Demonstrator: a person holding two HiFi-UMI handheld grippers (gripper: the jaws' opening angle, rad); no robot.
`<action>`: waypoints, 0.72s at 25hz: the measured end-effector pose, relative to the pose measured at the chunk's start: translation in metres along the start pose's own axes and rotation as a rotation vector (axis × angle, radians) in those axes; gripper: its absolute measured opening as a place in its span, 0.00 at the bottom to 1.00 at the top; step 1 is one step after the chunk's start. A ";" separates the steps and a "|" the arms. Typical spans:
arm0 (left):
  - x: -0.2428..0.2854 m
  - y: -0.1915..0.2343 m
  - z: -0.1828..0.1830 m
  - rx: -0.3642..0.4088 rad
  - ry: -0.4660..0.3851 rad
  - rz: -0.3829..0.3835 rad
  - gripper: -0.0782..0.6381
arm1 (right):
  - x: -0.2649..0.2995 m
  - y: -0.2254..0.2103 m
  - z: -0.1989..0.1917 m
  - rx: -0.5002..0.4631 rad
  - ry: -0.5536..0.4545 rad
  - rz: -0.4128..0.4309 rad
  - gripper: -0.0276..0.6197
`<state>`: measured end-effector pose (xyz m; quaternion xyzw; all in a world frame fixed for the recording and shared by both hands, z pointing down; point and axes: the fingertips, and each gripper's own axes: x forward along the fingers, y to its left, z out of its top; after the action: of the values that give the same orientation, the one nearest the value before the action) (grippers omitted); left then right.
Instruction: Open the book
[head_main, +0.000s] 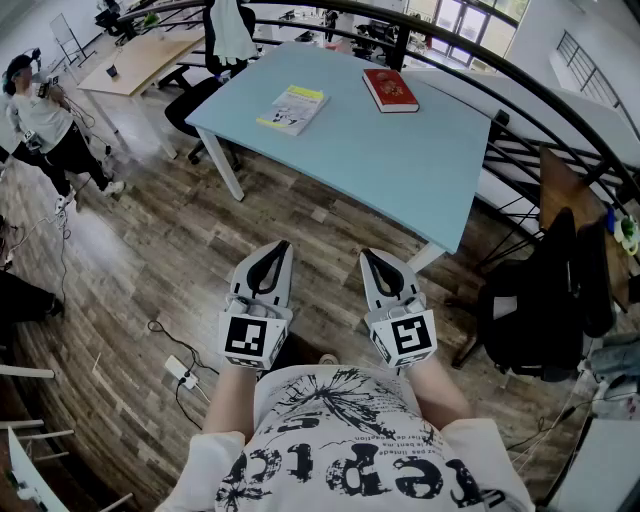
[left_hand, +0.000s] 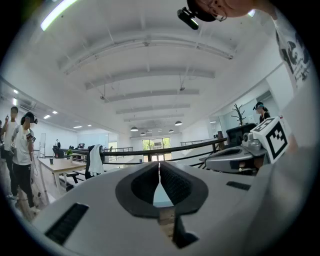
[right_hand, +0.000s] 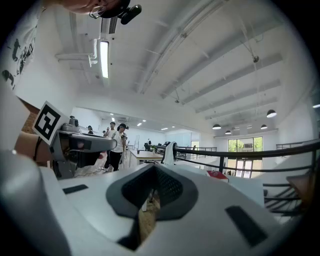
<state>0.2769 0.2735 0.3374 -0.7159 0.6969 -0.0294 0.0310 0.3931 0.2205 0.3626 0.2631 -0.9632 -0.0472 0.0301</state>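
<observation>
Two closed books lie on the light blue table: a red one near its far edge and a yellow and white one toward its left side. I hold both grippers level over the wooden floor, short of the table's near edge. The left gripper is shut with nothing in it, and its black pads meet at the tip. Beside it, the right gripper is shut and empty too. The red book shows small in the right gripper view, far ahead of the right gripper.
A black curved railing runs behind and to the right of the table. A black chair with a jacket stands at the right. Cables and a power strip lie on the floor at lower left. A person stands far left.
</observation>
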 end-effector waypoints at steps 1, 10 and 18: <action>0.000 0.002 -0.001 -0.006 0.000 -0.002 0.14 | 0.003 0.002 -0.001 0.002 0.000 0.002 0.06; 0.007 0.019 -0.007 -0.020 0.003 -0.024 0.14 | 0.021 0.007 -0.004 0.022 0.004 0.003 0.06; 0.026 0.072 -0.027 -0.040 0.021 -0.034 0.14 | 0.077 0.016 -0.016 0.043 0.027 -0.023 0.06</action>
<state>0.2039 0.2455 0.3587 -0.7278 0.6854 -0.0235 0.0090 0.3205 0.1941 0.3832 0.2755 -0.9603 -0.0231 0.0370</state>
